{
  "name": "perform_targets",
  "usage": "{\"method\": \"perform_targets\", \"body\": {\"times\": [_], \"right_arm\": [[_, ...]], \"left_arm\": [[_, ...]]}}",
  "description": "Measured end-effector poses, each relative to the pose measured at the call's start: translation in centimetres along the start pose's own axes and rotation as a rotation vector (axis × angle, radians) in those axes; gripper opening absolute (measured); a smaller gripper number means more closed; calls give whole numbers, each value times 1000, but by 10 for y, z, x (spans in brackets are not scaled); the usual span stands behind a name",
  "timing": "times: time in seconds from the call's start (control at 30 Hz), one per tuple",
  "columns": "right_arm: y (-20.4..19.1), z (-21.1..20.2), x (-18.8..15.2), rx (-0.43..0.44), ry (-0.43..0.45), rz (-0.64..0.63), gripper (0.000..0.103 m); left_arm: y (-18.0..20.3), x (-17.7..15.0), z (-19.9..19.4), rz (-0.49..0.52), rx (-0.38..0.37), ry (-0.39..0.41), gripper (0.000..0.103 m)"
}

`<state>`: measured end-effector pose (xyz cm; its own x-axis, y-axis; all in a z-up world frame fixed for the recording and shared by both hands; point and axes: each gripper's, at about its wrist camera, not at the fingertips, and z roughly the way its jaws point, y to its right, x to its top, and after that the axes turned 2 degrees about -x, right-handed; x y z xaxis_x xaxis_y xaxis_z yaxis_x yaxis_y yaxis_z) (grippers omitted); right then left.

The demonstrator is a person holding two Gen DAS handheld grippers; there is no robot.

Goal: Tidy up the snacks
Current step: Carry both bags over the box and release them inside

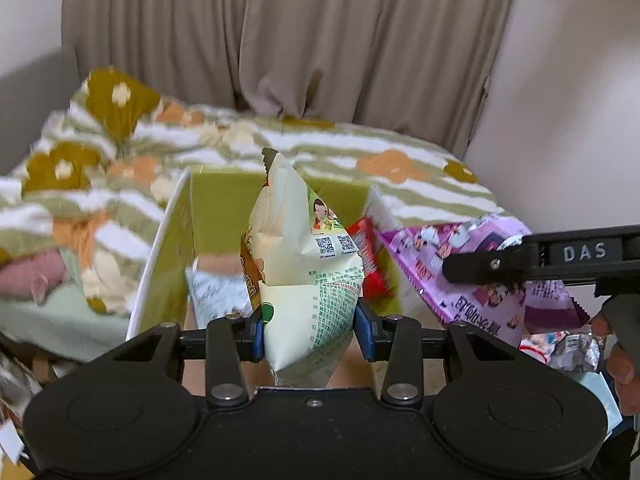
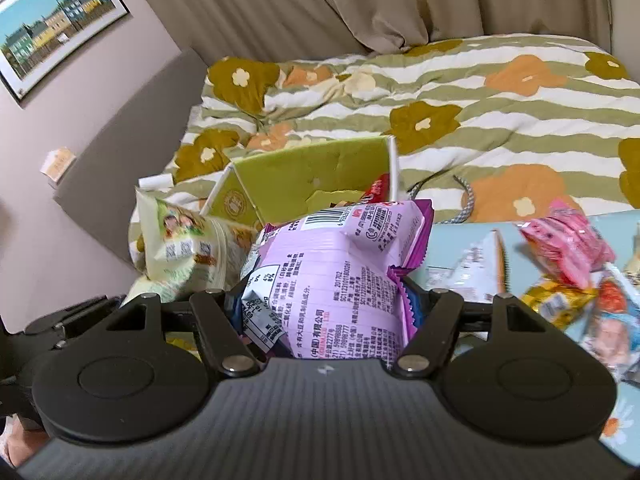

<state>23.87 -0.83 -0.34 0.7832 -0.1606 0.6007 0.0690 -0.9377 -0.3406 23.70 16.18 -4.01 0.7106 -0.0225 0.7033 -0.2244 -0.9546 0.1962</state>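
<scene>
My left gripper (image 1: pixel 309 330) is shut on a pale green snack bag (image 1: pixel 306 264) and holds it upright over the open green box (image 1: pixel 168 240). A red packet (image 1: pixel 370 264) and a white packet (image 1: pixel 218 294) lie inside the box. My right gripper (image 2: pixel 324 312) is shut on a purple snack bag (image 2: pixel 340 264), held just right of the box (image 2: pixel 304 176). The purple bag (image 1: pixel 472 268) also shows in the left wrist view, and the green bag (image 2: pixel 180 244) in the right wrist view.
Several loose snack packets (image 2: pixel 568 248) lie on a light blue surface (image 2: pixel 452 236) at the right. A bed with a floral striped quilt (image 2: pixel 480 100) fills the background below curtains (image 1: pixel 280 32). A grey headboard (image 2: pixel 132 160) and a framed picture (image 2: pixel 52 36) are on the left.
</scene>
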Motion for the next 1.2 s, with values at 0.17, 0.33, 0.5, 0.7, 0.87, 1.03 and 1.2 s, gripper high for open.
{"method": "perform_targets", "body": {"times": [0.17,0.33,0.5,0.7,0.87,1.03,1.2], "right_arm": [[-15,26,-3,-44,-33,21,84],[-18,41,-5,-92,-58,25,84],[-22,48,-7,-114,-75,-9,85],[-26,51,-8,-97,-76,-38,86],[-31,61,-12,-83,-80,-30,87],[-37,75,-18,-82,-82,-7,94],[-43,80,-26,-118,-64,-47,103]], "left_arm": [[-26,-4,25,-35,-50,-65,60],[-29,-10,20,21,5,-39,99],[-33,-12,9,23,57,-33,99],[-34,-8,-7,-14,116,2,100],[-42,-12,-10,-47,164,1,100],[-50,-12,-9,-61,174,-7,100],[-48,-18,-6,-13,181,-13,100]]}}
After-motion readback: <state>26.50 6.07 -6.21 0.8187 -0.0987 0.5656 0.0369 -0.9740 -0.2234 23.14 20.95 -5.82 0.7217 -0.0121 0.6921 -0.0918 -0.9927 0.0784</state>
